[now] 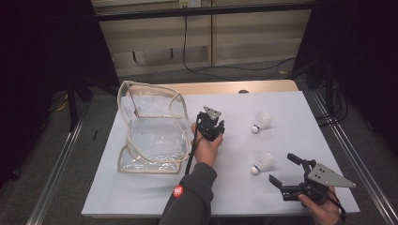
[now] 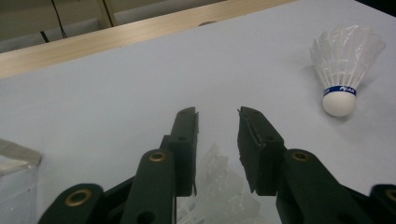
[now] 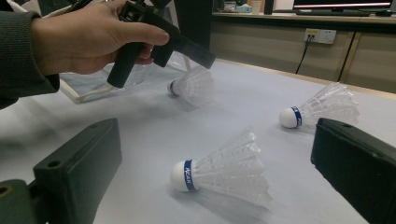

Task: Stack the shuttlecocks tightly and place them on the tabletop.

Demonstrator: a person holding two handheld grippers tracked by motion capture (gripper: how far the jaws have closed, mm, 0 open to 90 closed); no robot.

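Here the clear bag holds no shuttlecock.

On my feed the left hand-held gripper is matte black, with a grey three-cornered plate on top dotted with small screws and a black cable trailing from it. Up close I see its two flat black jaws hinged on links with brass-coloured rivets. My right hand-held gripper is the same black build, its grey plate larger in frame. The left sleeve is dark grey and carries a round red badge.
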